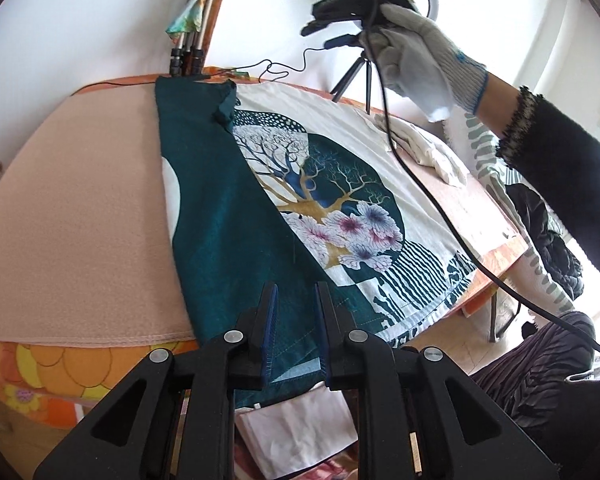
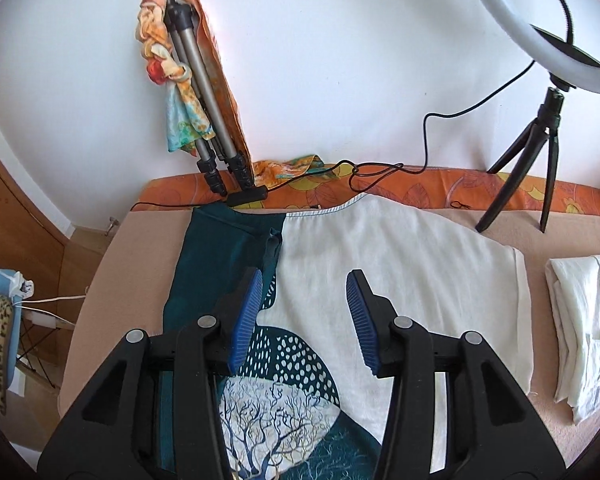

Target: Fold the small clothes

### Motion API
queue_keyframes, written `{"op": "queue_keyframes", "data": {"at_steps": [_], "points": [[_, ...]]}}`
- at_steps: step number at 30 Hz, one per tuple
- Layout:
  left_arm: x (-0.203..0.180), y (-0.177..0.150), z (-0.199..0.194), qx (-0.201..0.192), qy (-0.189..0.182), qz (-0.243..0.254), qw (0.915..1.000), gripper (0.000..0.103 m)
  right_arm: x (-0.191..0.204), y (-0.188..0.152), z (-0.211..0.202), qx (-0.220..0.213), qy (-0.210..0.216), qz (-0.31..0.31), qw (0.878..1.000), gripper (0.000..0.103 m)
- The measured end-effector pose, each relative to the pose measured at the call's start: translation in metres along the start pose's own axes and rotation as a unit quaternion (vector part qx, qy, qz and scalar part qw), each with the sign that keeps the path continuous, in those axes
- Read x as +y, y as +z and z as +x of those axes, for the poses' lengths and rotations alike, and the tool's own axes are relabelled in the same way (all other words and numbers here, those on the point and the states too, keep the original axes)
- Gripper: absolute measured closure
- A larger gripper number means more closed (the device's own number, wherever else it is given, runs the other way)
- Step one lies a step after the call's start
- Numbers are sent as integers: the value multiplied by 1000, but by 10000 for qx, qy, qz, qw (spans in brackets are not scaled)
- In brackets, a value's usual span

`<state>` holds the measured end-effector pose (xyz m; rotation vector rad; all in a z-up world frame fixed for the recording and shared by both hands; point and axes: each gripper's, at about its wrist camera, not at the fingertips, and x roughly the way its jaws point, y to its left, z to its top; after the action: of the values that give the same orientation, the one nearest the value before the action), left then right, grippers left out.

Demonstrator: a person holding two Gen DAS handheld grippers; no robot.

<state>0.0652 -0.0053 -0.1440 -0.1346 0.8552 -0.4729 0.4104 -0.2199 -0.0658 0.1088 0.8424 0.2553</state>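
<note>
Risk: teal-and-white printed tree T-shirt (image 1: pixel 300 208), spread flat on peach-blanketed surface (image 1: pixel 80 208) with hem over near edge, may slide off or bunch if hem pulled unevenly.

Left gripper (image 1: pixel 296 328): fingers narrowly parted, straddling hem, apparently not clamped.

Right gripper (image 2: pixel 304 320): fingers wide apart, empty, hovering above shirt's upper part.

Black cable (image 1: pixel 432 200) draped over shirt, could snag fold.

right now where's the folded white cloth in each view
Left wrist view: the folded white cloth lies right of centre in the upper half, on the pink cover beyond the printed shirt, under the gloved right hand.
Right wrist view: it lies at the far right edge, right of the shirt's white sleeve.
Shared landmark: the ring light's black tripod, standing behind the cloth in both.
</note>
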Motion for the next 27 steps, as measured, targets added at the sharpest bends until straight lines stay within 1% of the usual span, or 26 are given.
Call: {"op": "queue_keyframes", "data": {"at_steps": [1,3,6,10,12,13,15,17,18,19,20,21,27], "points": [[-1,0,-2,-47,51,32,10000,87,-6,-4,-12,-69,-50,17,10000,56],[-7,1,-3,-95,89,148,9998,87,-23,-13,-35,-149,-10,82,9999,56],[-27,1,3,-52,38,447,9990,87,-51,-29,-69,-295,-78,164,9994,56],[-62,4,20,53,-170,722,9972,87,-96,-49,-111,-446,-33,403,9982,56],[-82,7,28,50,-289,891,9956,86,-116,-56,-129,-532,-117,467,9974,56],[-93,8,32,58,-360,959,9947,81,-126,-59,-137,-561,-148,478,9972,56],[-117,11,41,69,-519,1111,9924,75,-147,-65,-149,-570,-160,540,9968,56],[-142,14,52,125,-679,1305,9890,75,-166,-68,-157,-526,-96,567,9970,56],[-155,15,57,134,-753,1401,9872,72,-176,-71,-160,-508,-41,595,9969,56],[-167,17,63,149,-795,1493,9855,64,-184,-73,-163,-524,-39,635,9966,56],[-180,17,70,162,-841,1585,9836,59,-193,-76,-166,-519,-36,644,9966,56],[-191,18,76,192,-889,1680,9816,51,-201,-79,-168,-507,-35,641,9967,56],[-254,15,114,381,-974,2174,9705,49,-244,-88,-172,-492,-10,718,9962,56]]}}
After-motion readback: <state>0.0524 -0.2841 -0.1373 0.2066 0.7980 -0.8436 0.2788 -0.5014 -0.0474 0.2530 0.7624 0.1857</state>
